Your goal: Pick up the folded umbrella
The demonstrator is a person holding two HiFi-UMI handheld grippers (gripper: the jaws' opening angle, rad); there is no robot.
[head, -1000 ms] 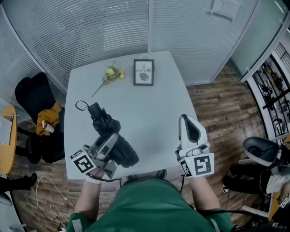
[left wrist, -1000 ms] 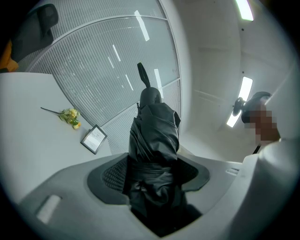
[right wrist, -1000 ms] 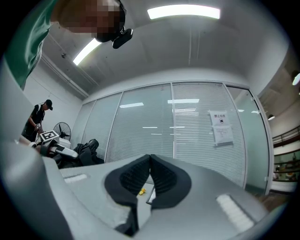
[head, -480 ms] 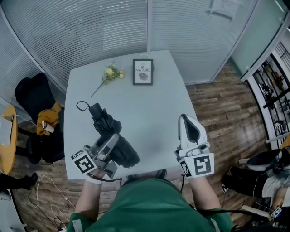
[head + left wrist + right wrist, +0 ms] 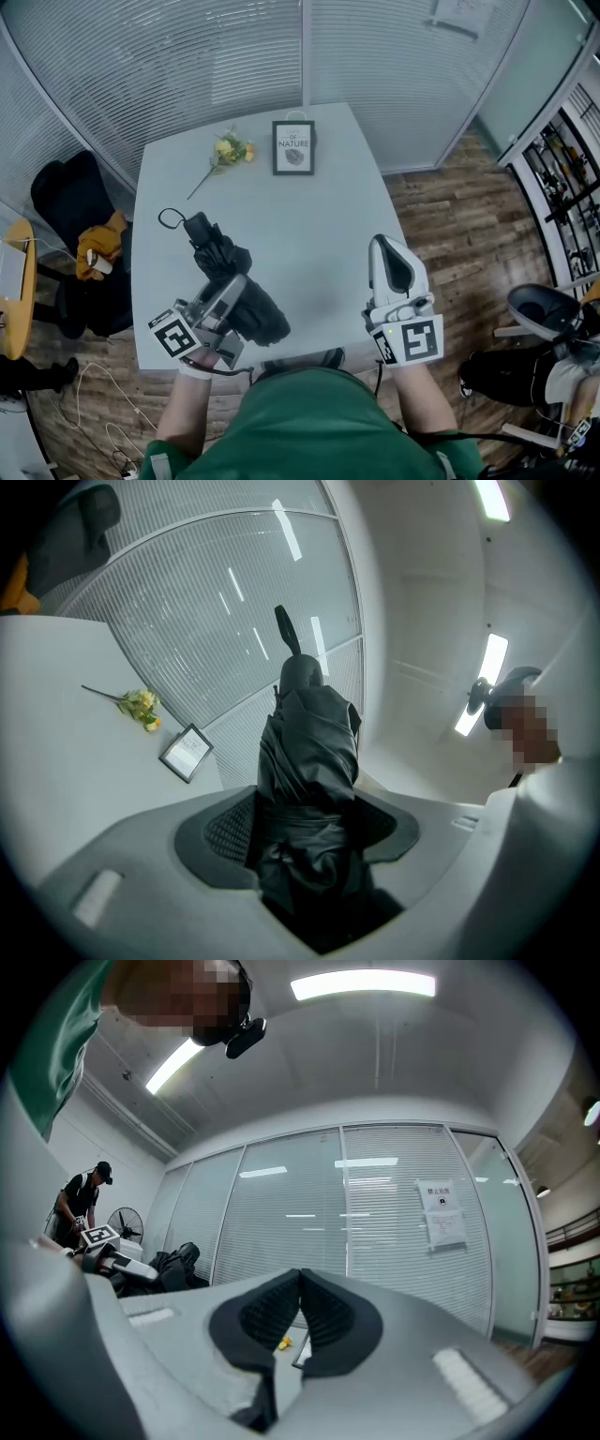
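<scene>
The white table [image 5: 309,234] is standing before glass walls. The folded umbrella [image 5: 217,255] is stretching over the table's near left part, and the left gripper [image 5: 300,829] is clamping its thick end. The right gripper [image 5: 382,247] is hovering over the table's near right edge, jaws pressed together on nothing. A framed print [image 5: 293,148] and a yellow flower [image 5: 228,150] are sitting by the table's far edge.

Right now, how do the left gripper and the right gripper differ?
The left gripper clamps the black folded umbrella; the right gripper holds nothing. The left gripper's jaws stand wide around it; the right gripper's jaws meet at the tips. Both are grey.
</scene>
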